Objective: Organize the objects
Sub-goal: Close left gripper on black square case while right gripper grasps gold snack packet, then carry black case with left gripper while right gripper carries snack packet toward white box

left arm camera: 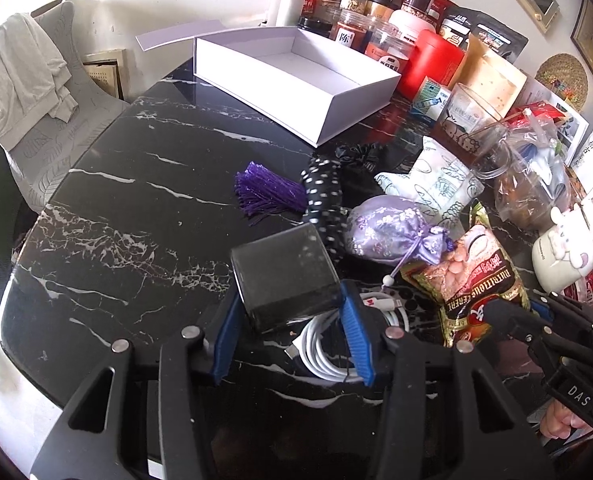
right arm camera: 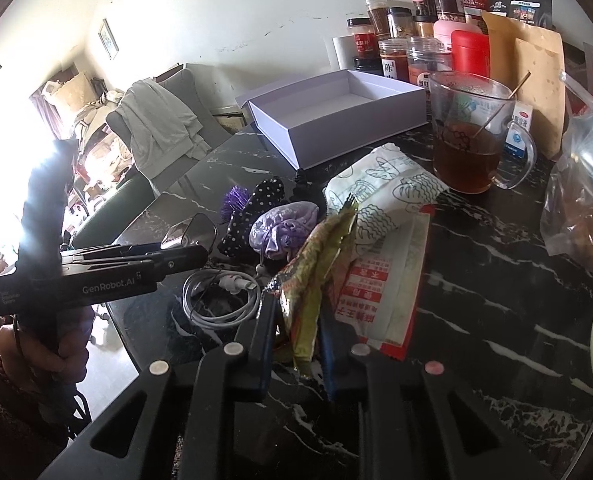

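**A:** What do the two sets of tongs have hold of?

**B:** The left tongs (left arm camera: 292,316) are partly open, their blue pads clamped on either side of a small black box (left arm camera: 286,276), which appears lifted just clear of the black marble worktop (left arm camera: 128,184), above a coiled white cable (left arm camera: 328,344). The right tongs (right arm camera: 296,340) are nearly closed, pinching a cereal sachet (right arm camera: 316,264) by its lower edge so it stands upright.

**A:** Why hold them like that?

**B:** Probably to carry both to the open white box (left arm camera: 296,76) standing empty at the far side, well apart from the clutter. A lilac pouch (left arm camera: 388,228) and purple tassel (left arm camera: 268,192) lie waiting between.
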{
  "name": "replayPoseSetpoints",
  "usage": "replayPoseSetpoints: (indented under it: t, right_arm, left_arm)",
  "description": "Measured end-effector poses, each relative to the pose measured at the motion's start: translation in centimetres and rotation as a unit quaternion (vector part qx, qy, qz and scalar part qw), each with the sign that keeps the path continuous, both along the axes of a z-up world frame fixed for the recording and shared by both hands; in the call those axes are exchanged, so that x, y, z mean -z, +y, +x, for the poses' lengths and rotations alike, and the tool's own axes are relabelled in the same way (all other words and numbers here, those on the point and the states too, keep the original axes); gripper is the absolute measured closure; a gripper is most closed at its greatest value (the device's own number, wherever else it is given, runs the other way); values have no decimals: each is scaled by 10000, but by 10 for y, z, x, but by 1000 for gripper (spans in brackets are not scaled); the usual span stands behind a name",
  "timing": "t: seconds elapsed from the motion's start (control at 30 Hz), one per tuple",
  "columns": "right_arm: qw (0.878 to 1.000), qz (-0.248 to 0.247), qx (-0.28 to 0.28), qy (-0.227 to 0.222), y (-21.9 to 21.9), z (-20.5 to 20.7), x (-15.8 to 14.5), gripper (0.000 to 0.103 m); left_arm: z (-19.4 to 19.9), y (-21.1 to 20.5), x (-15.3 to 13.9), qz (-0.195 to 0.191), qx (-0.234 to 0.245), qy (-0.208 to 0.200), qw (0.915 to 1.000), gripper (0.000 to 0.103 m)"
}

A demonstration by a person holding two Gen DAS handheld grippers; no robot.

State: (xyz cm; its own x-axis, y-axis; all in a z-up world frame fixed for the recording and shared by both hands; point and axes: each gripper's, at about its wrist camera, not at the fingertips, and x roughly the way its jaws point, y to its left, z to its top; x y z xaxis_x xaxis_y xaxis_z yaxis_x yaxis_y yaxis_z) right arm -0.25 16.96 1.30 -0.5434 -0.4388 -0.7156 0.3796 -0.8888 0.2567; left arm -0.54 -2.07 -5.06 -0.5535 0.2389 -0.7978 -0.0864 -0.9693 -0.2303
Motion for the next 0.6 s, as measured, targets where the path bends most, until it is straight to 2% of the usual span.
replayPoseSetpoints:
  t: [0.6]
  right_arm:
    - [9986,46,8,521,7,33,-29,87]
  left_arm:
    - [42,10,-40,-165,59,419,9990,57]
